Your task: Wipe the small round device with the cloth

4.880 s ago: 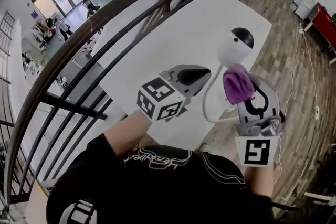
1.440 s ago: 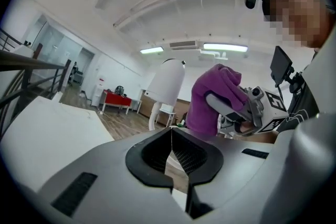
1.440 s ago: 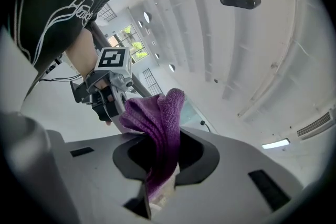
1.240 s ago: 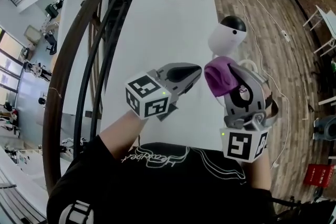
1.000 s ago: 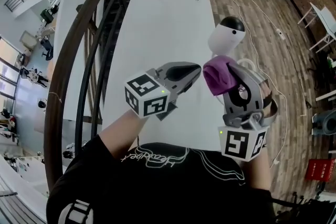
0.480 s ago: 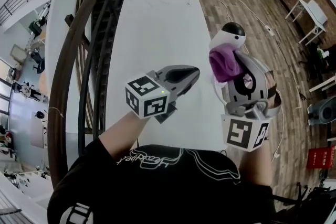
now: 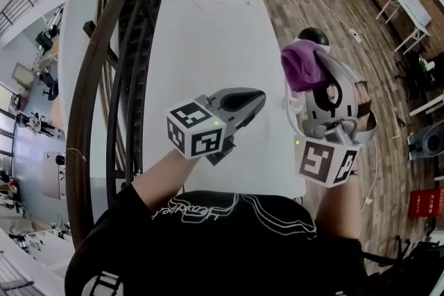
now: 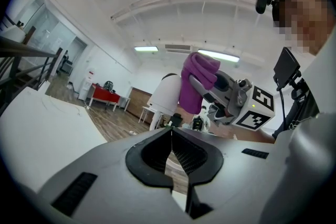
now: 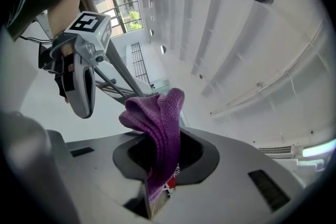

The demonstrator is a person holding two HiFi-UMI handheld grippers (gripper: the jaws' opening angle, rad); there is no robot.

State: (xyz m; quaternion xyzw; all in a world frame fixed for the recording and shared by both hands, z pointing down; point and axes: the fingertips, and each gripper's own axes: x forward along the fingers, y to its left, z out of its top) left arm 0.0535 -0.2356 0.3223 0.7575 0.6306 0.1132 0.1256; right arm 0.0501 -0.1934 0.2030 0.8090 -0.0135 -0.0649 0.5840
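Head view: the white table (image 7: pixel 208 31) carries the small round device (image 7: pixel 313 34), white with a black top, by its right edge and mostly hidden behind the purple cloth (image 7: pixel 297 62). The right gripper (image 7: pixel 306 77) holds the cloth bunched at its tip, over the device. The left gripper (image 7: pixel 258 96) hangs above the table's near end, apart from both.

Left gripper view: jaws closed together, nothing between. The cloth overlaps the device's white body, contact unclear.

Right gripper view: jaws clamped on the cloth, which sticks up out of them. The left gripper is at upper left.
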